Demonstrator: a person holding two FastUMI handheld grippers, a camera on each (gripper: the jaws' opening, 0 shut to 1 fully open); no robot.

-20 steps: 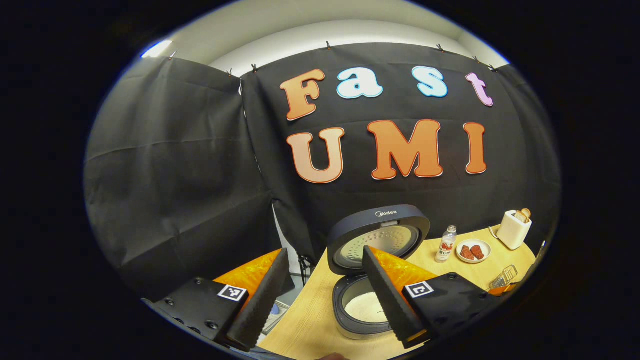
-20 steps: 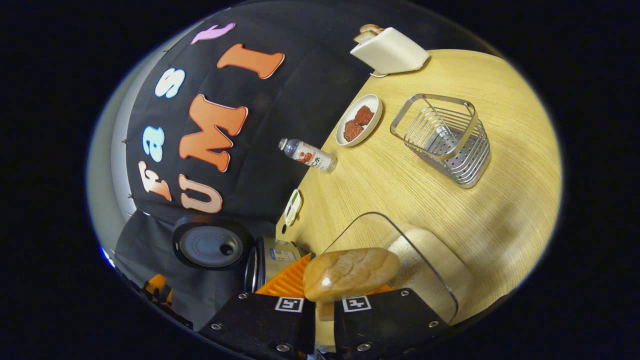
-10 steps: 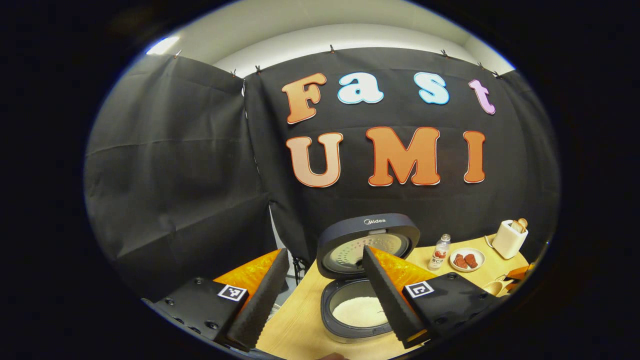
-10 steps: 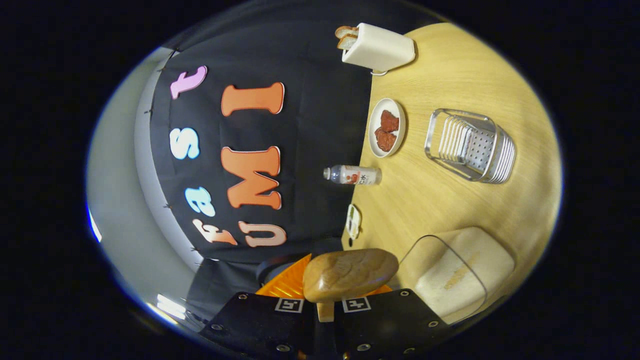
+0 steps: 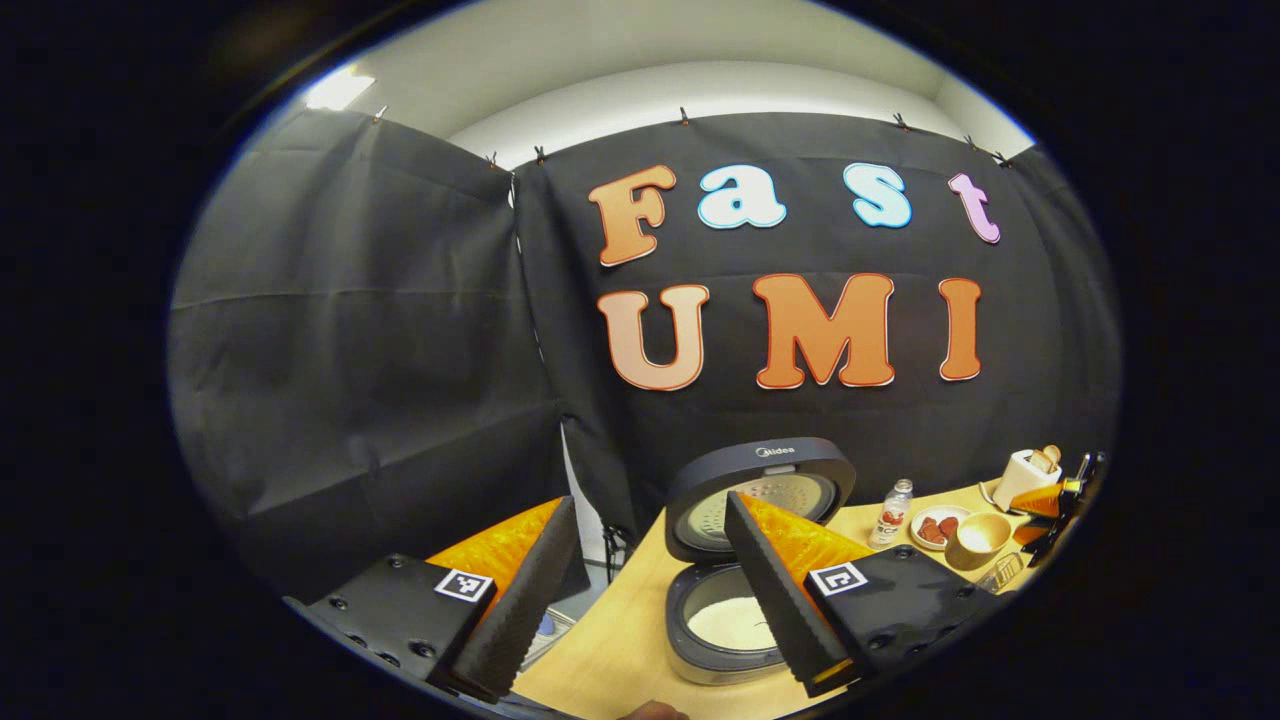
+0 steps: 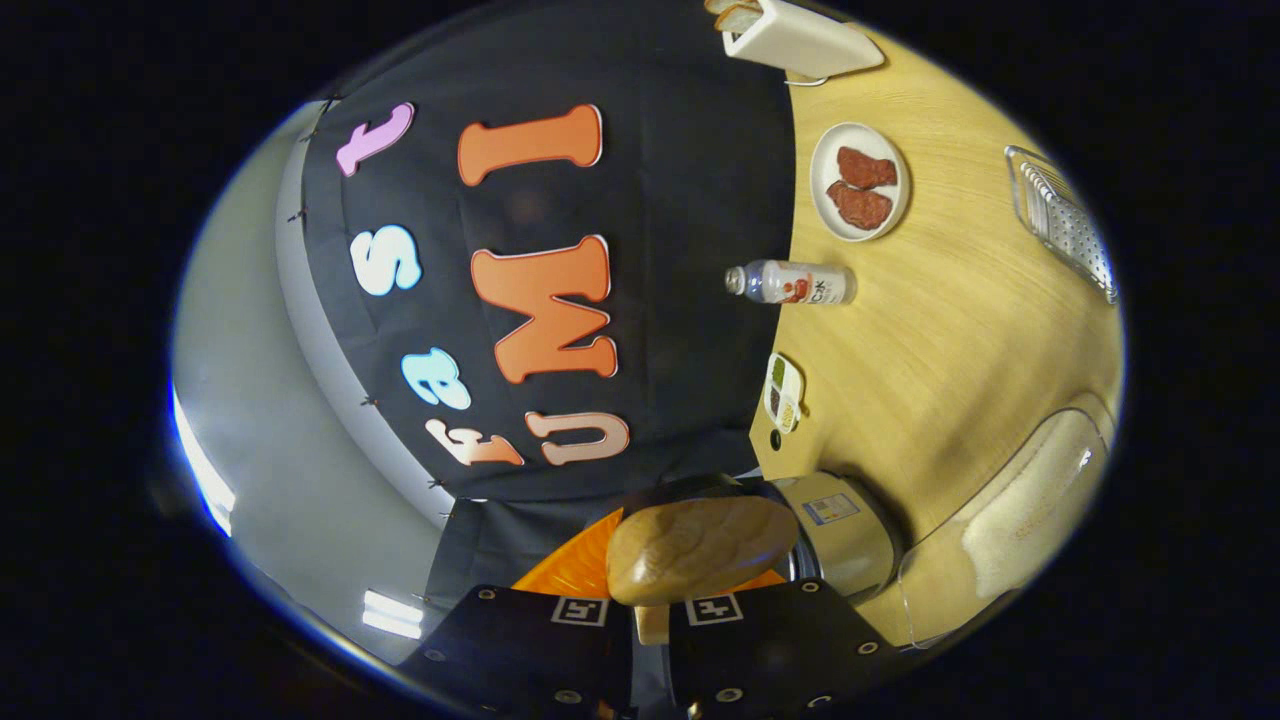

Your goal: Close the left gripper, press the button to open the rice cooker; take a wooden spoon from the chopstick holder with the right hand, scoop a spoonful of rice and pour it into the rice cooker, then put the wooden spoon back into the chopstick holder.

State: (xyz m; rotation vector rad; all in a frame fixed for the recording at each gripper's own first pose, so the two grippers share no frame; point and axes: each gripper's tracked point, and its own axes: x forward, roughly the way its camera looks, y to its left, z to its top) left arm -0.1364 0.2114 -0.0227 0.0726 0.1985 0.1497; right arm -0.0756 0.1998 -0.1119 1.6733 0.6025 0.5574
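The rice cooker (image 5: 720,640) stands open, lid (image 5: 762,490) tipped up, white rice in its pot (image 5: 725,620). My left gripper (image 5: 648,500) hangs open above and in front of it, nothing between its fingers. My right gripper (image 6: 665,592) is shut on the handle of the wooden spoon (image 6: 700,545); the spoon's bowl sticks out past the fingers, close to the cooker's body (image 6: 845,530). In the left gripper view the spoon (image 5: 978,538) and the right gripper (image 5: 1060,498) appear far right. The wire chopstick holder (image 6: 1065,215) stands further along the table.
A clear container of rice (image 6: 1020,520) sits next to the cooker. Along the back edge of the wooden table (image 6: 950,330) are a small bottle (image 6: 790,283), a plate of red pieces (image 6: 860,180) and a white toaster (image 6: 790,35). A small white fitting (image 6: 783,392) sits at the table's edge.
My right gripper has carried the spoon away from the rice container toward the cooker, rolling as it went; the spoon now appears in the left gripper view. My left gripper shifted slightly and stays open.
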